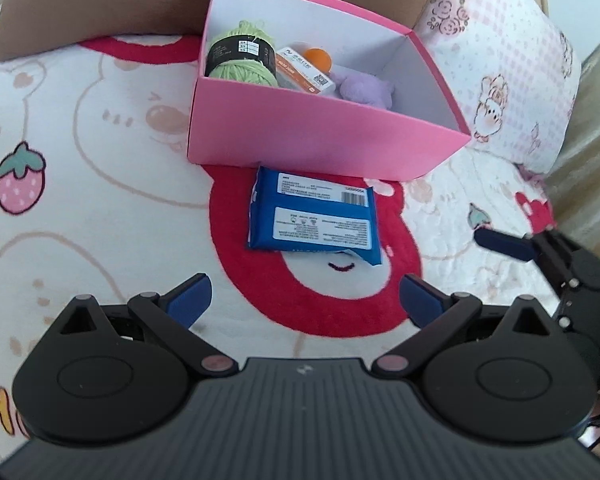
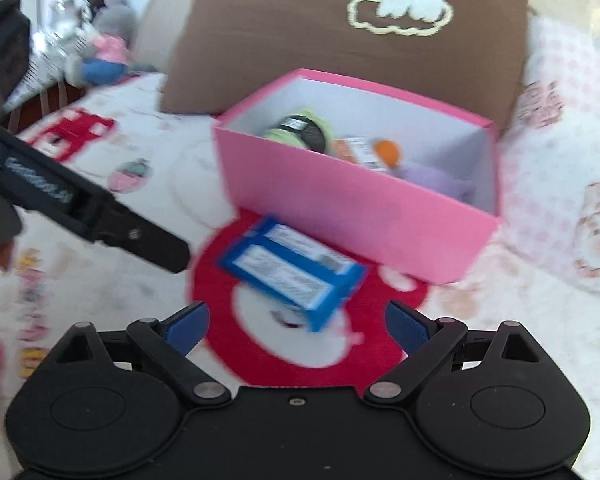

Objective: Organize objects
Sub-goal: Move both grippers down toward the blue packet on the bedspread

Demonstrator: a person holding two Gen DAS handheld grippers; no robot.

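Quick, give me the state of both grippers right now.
Left gripper: open, holding nothing, above the flat blue plastic packet.
Right gripper: open, holding nothing, near the same packet in front of the pink cardboard box.

Bed with cartoon-print blanket (image 1: 100,128), brown pillow (image 2: 340,40), pink checked pillow (image 1: 508,60), daylight

A pink box (image 1: 324,136), white inside, is seen holding green yarn (image 1: 240,60), an orange ball (image 1: 319,58) and a purple plush (image 1: 366,90). A blue pack (image 1: 314,216) with white labels is seen on a white blanket (image 1: 100,184) patterned in red.
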